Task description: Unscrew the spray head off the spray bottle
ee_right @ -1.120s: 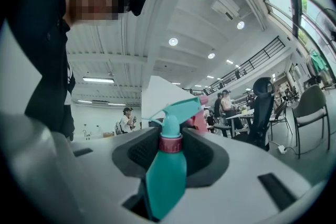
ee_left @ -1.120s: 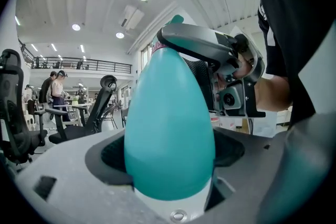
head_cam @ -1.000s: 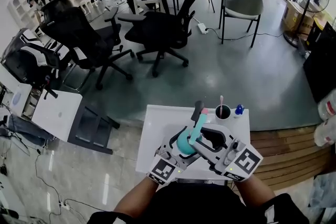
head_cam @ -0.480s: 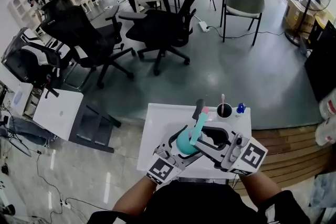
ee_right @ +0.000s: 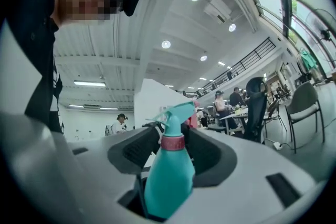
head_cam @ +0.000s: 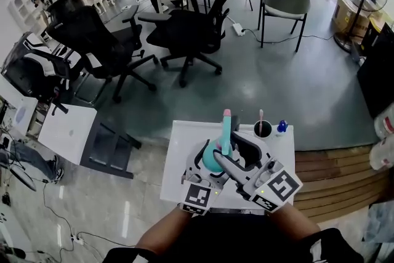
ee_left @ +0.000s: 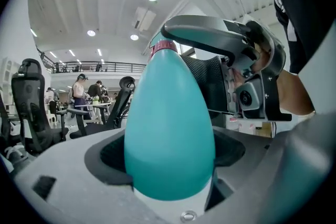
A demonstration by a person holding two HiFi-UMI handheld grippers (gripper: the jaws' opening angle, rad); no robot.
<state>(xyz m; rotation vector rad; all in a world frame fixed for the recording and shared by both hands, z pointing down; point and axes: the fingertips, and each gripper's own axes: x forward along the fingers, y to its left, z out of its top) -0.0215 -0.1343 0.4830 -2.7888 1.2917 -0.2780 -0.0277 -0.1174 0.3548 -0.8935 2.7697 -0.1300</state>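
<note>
Over on the left, the left gripper (head_cam: 202,163) has its jaws clamped on the fat lower body of the teal plastic spray bottle (ee_left: 169,128). The bottle is held up off the small white table (head_cam: 184,138), above the table's middle, and roughly upright.

Moving to the centre, the teal trigger spray head (ee_right: 179,111) sits on top of a pink screw collar (ee_right: 172,142). The collar looks fully seated on the neck, so I judge that the unscrewing isn't finished.

On the right, the right gripper (head_cam: 239,157) reaches across from the table's right side. Its jaws are closed in on the neck, with the dark pads pressing the collar from both sides just under the trigger.

Here's where it could go wrong. The bottle body is smooth and egg-shaped, so if the left grip is slack it may spin along with the head and nothing will loosen.

The right pads sit on a narrow ring. A twist with too little squeeze could make them skate off onto the trigger.

If the head comes free suddenly, the dip tube could flick liquid across the table. The black cup (head_cam: 261,131) at the table's far right edge is close enough for a swinging gripper to clip it.
</note>
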